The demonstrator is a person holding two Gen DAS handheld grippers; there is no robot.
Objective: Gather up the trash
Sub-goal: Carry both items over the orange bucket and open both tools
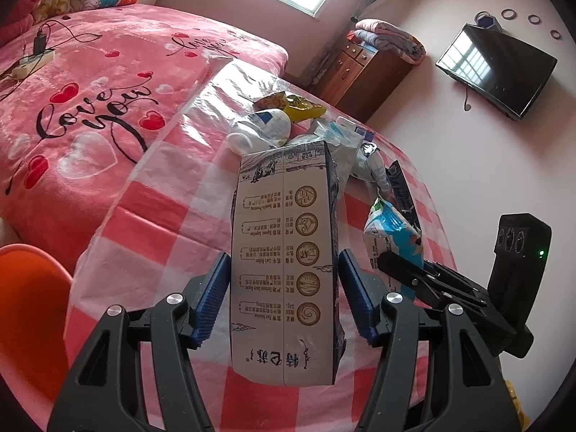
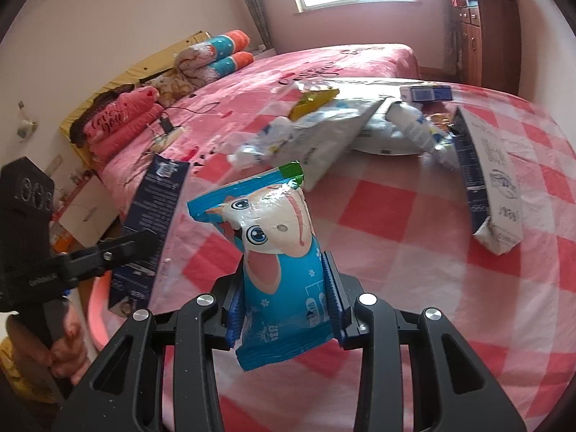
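My left gripper is shut on a tall white and dark-blue milk carton, held lengthwise above the checked table. The same carton shows at the left of the right wrist view. My right gripper is shut on a blue snack packet with a cartoon animal face. From the left wrist view this packet hangs just right of the carton. Further back on the table lies a trash pile: a yellow wrapper, white bags, a white bottle and a second carton.
A bed with a pink blanket borders the table on its far side. An orange chair stands near the left table edge. A pink tub sits below the table edge. A wooden cabinet and a wall television stand beyond.
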